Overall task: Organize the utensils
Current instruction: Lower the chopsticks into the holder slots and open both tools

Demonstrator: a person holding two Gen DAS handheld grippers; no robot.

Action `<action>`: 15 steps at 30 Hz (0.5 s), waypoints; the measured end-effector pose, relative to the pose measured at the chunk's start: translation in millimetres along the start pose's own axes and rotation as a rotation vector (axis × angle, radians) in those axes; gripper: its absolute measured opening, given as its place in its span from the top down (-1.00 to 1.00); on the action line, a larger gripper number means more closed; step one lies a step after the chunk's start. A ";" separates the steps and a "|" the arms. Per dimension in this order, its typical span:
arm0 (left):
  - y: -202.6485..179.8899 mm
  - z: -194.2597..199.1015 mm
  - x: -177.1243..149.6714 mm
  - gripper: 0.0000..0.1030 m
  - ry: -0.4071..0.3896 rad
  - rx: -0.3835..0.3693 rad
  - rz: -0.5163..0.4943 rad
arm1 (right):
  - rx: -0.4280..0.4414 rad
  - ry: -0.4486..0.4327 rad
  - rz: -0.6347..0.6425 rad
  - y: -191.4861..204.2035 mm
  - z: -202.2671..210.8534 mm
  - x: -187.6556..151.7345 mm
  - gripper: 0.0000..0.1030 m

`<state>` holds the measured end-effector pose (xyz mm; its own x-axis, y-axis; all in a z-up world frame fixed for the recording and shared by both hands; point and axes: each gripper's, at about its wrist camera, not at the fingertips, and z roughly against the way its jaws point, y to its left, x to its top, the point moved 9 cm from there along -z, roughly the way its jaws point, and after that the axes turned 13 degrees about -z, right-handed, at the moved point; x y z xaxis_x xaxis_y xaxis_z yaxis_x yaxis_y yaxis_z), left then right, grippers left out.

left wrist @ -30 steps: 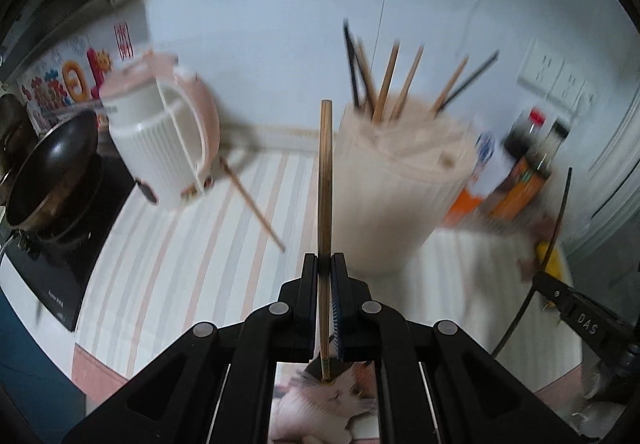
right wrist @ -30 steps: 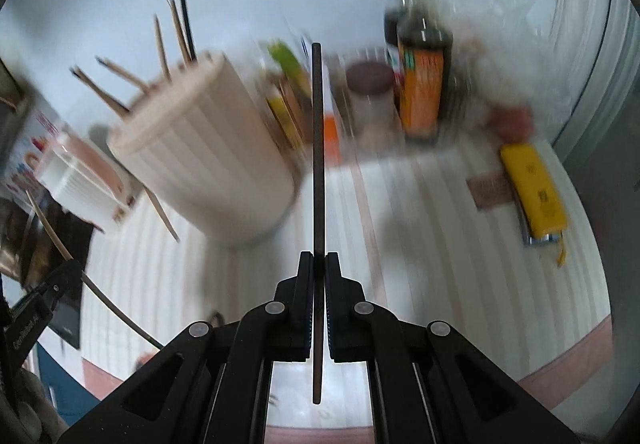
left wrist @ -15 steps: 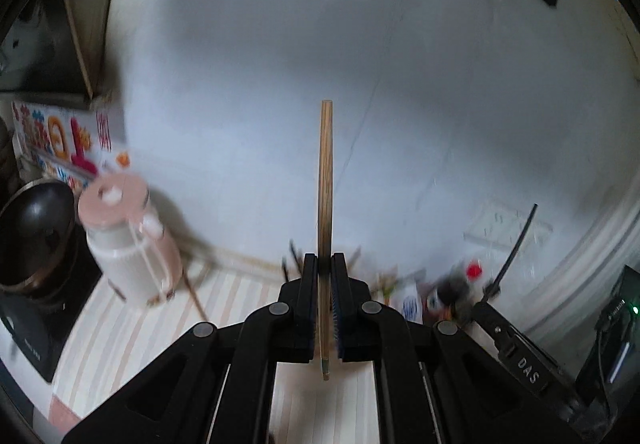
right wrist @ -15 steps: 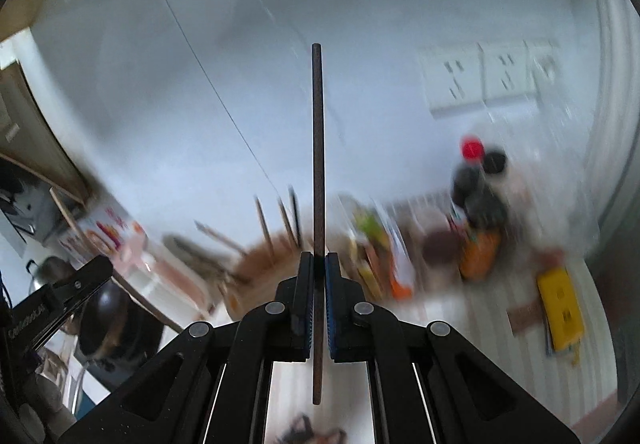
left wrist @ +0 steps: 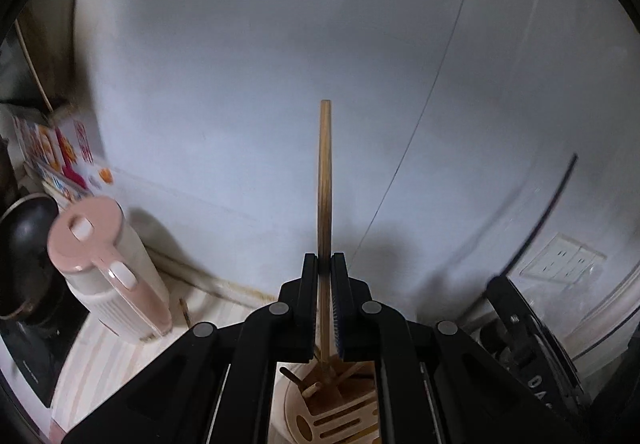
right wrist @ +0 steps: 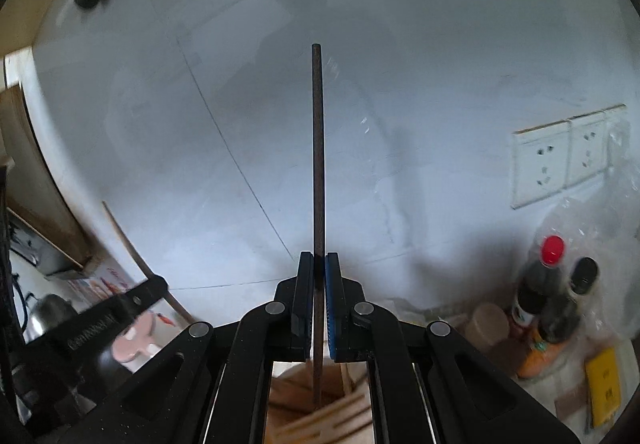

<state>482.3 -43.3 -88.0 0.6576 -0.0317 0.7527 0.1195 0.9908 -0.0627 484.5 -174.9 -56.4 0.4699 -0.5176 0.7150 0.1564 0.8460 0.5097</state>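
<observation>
The left hand-held gripper (left wrist: 325, 264) is clenched on a pale wooden chopstick (left wrist: 325, 180), upright over the slotted holder (left wrist: 332, 424); the right hand-held gripper (right wrist: 319, 264) grips a dark chopstick (right wrist: 318, 148), its lower end down among the sticks in the holder (right wrist: 320, 404); a striped surface (left wrist: 100, 356) meets a white wall; left of the holder a pink kettle (left wrist: 108, 268) shows in the left view only; right of it, bottles (right wrist: 536, 284) and sockets (right wrist: 542, 164) are clear only in the right view.
</observation>
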 end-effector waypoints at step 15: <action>18.6 57.5 -16.1 -0.73 -0.001 0.082 -0.023 | -0.036 0.084 0.075 -20.5 12.0 -20.8 0.31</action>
<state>431.1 -16.9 -63.6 0.6546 -0.0541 0.7540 0.0731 0.9973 0.0080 461.1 -183.0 -76.0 0.5525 -0.4413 0.7071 0.1488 0.8869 0.4373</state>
